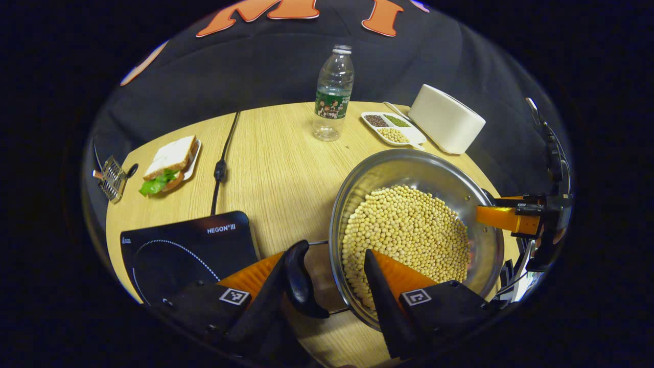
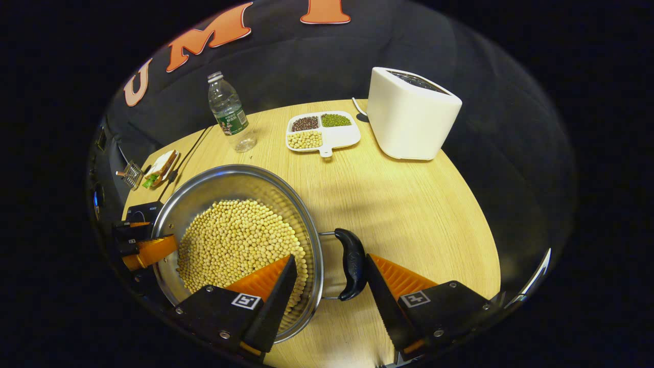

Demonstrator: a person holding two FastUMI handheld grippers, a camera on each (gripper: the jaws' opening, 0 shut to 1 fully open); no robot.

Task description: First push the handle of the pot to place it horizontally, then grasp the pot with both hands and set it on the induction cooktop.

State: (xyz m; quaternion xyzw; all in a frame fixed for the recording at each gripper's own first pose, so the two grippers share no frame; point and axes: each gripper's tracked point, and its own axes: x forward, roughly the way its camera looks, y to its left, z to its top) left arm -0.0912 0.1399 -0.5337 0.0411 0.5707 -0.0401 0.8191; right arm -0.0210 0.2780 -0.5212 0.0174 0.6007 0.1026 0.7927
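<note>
Two grippers: both straddle opposite sides of the pot, each with its fingers spread.
Left gripper (image 1: 332, 286): open; one finger sits outside the pot wall against the near handle (image 1: 301, 281), the other lies inside the rim over the soybeans (image 1: 406, 235). Whether either finger presses on the handle I cannot tell.
Right gripper (image 2: 329, 278): open; one finger lies inside the rim over the beans, the other is just outside the far handle (image 2: 351, 263), touching or nearly so.
Pot (image 2: 240, 179): steel, half full of soybeans, standing on the wooden table (image 2: 409, 204) between the two grippers; both handles lie level with the rim.
Induction cooktop (image 1: 189, 250): black, on the table just beside the left gripper's outer finger, apart from the pot.
Cable (image 1: 220, 168): runs ahead from the cooktop toward the table's far edge.
Sandwich (image 1: 171, 163): on a small plate, ahead of the cooktop; a small wire rack (image 1: 112, 179) lies beyond it at the table edge.
Water bottle (image 1: 333, 94): upright, well ahead of the pot.
Divided dish (image 2: 323, 132): white, three kinds of beans, ahead of the right gripper.
White toaster (image 2: 411, 115): just beside the dish, farther out.
</note>
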